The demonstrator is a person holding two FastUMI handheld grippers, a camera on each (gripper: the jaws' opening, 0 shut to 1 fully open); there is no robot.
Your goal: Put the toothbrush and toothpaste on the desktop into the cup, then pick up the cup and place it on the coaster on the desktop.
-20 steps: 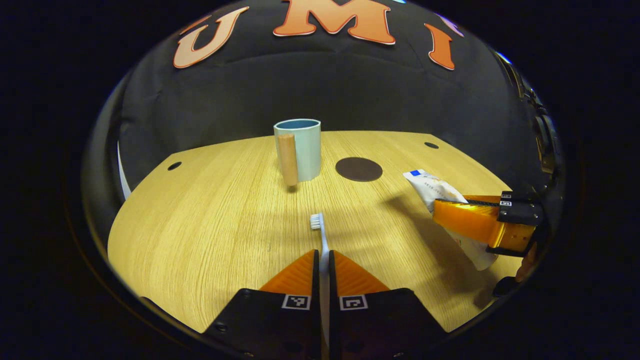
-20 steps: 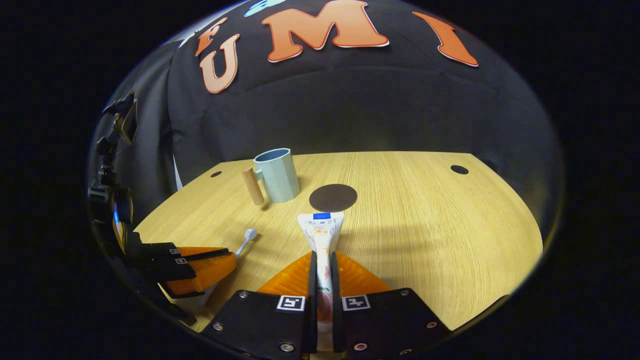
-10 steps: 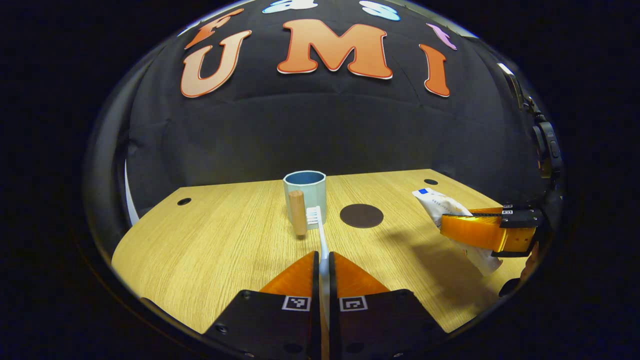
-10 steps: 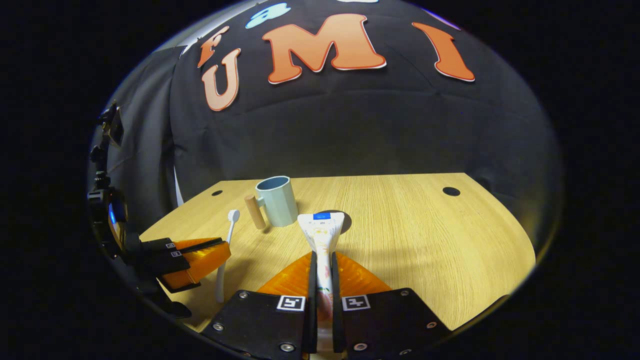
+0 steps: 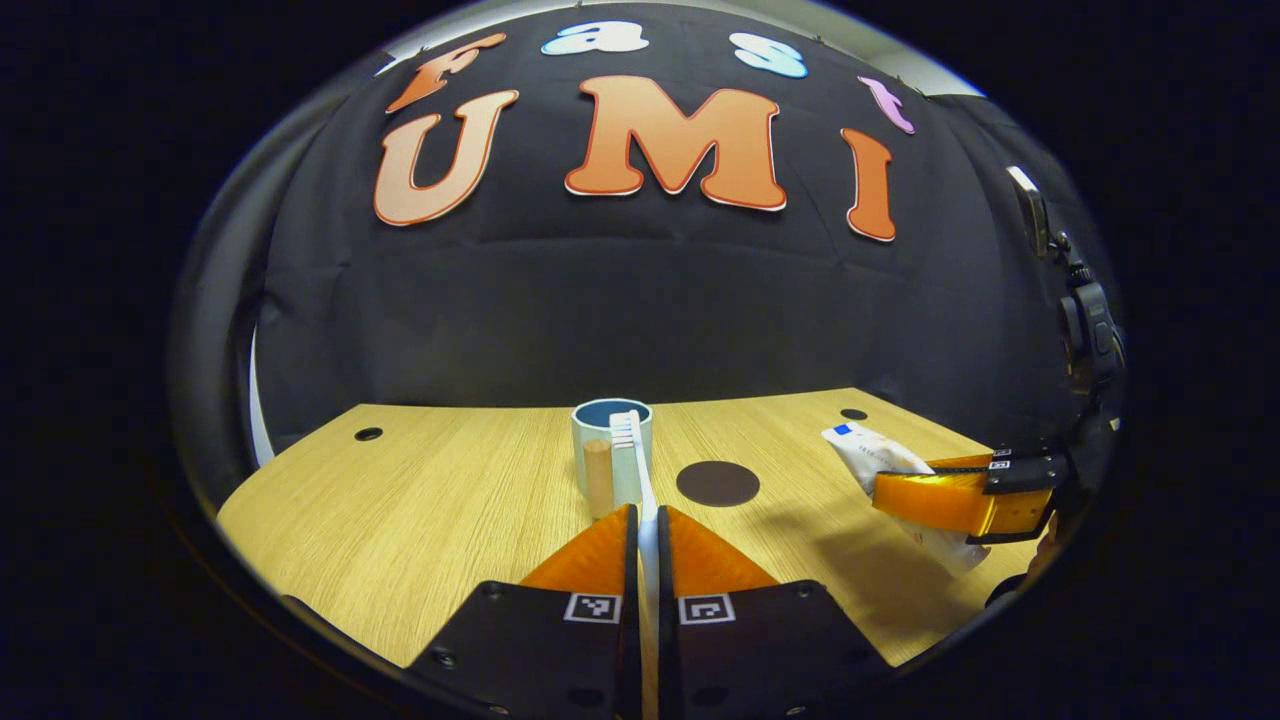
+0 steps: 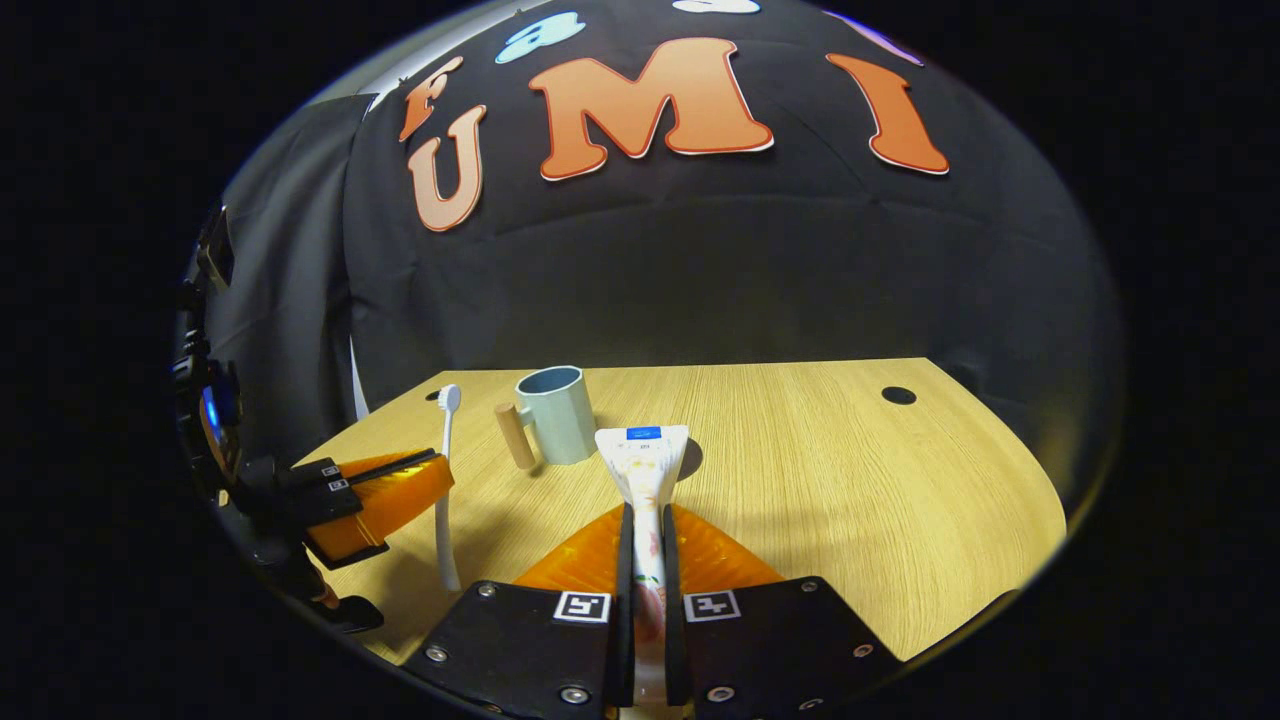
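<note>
My left gripper (image 5: 647,515) is clamped on the toothbrush (image 5: 640,470), held off the desktop (image 5: 420,500) with its bristle end up. My right gripper (image 6: 646,512) is clamped on the toothpaste (image 6: 643,465), flat crimped end forward, also raised. The cup (image 6: 556,413) stands upright on the desktop, its wooden handle (image 6: 514,449) on one side. The coaster (image 5: 717,483) lies just beside the cup.

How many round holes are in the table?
3 that I can see: one hole at the far left, one at the far right of the wooden table, and another farther right. More may be hidden.
</note>
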